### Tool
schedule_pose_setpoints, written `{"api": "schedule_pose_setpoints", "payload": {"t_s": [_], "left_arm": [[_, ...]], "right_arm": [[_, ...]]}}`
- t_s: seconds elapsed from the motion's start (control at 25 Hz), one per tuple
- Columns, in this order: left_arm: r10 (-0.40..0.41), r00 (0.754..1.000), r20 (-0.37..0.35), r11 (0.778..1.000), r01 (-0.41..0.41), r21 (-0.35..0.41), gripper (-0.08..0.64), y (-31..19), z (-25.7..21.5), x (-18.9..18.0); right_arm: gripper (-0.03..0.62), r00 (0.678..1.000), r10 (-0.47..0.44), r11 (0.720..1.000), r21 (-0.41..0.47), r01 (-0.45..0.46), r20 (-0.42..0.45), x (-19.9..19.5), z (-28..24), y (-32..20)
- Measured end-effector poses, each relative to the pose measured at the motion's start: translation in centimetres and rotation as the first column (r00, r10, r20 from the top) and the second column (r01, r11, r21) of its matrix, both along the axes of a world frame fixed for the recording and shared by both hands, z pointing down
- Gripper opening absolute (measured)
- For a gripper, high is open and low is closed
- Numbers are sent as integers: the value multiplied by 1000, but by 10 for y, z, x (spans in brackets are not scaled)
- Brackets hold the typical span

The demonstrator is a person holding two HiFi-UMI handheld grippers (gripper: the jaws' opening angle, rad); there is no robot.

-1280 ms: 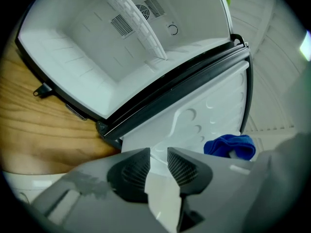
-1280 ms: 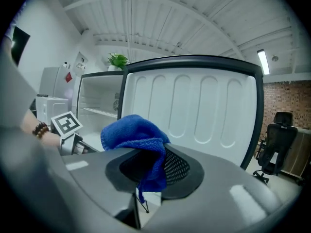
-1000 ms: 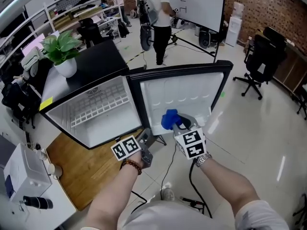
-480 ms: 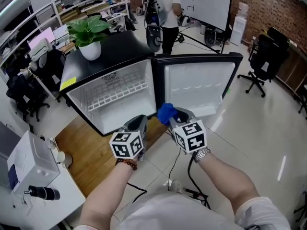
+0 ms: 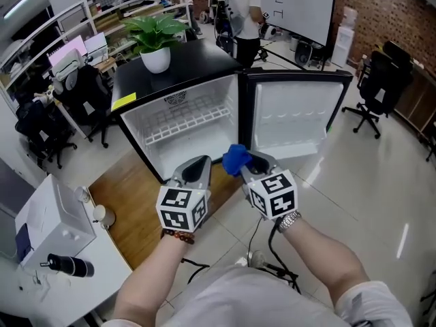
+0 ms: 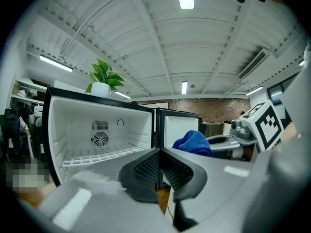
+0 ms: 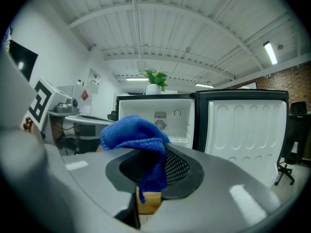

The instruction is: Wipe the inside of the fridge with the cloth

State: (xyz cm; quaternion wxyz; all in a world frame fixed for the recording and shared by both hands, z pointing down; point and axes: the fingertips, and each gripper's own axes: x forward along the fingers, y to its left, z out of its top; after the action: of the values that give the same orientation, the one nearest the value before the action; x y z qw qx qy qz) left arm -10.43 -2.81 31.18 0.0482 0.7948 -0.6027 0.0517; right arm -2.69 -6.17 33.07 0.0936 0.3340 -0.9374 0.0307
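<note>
**Left tool** (image 5: 195,167): jaws just closed together, nothing between them; held about level, just beside the right tool.
**Right tool** (image 5: 251,163): jaws clamped on a blue cloth (image 5: 236,159).
Left forearm (image 5: 160,271) and right forearm (image 5: 320,251) reach forward, the left with a bead bracelet (image 5: 178,235), the right with a watch (image 5: 288,221).

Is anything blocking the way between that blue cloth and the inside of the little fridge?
Nothing visible does. The door of the small black fridge stands open to the right, and the blue terry cloth, clamped in the right gripper, faces the white compartment. Inside is only a white wire shelf.
</note>
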Motion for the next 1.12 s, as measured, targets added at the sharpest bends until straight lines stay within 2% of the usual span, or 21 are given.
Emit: {"api": "schedule_pose_setpoints", "payload": {"t_s": [0.44,1.12], "left_arm": [[33,999,39,998,-34,44,6,50,-21,2],[-31,994,107,998,24,64,6,45,-21,28]], "right_arm": [[71,999,-1,999,38,-1,46,-4,-19,37],[71,995,-87,996,42,85,54,18,-24,43]]}}
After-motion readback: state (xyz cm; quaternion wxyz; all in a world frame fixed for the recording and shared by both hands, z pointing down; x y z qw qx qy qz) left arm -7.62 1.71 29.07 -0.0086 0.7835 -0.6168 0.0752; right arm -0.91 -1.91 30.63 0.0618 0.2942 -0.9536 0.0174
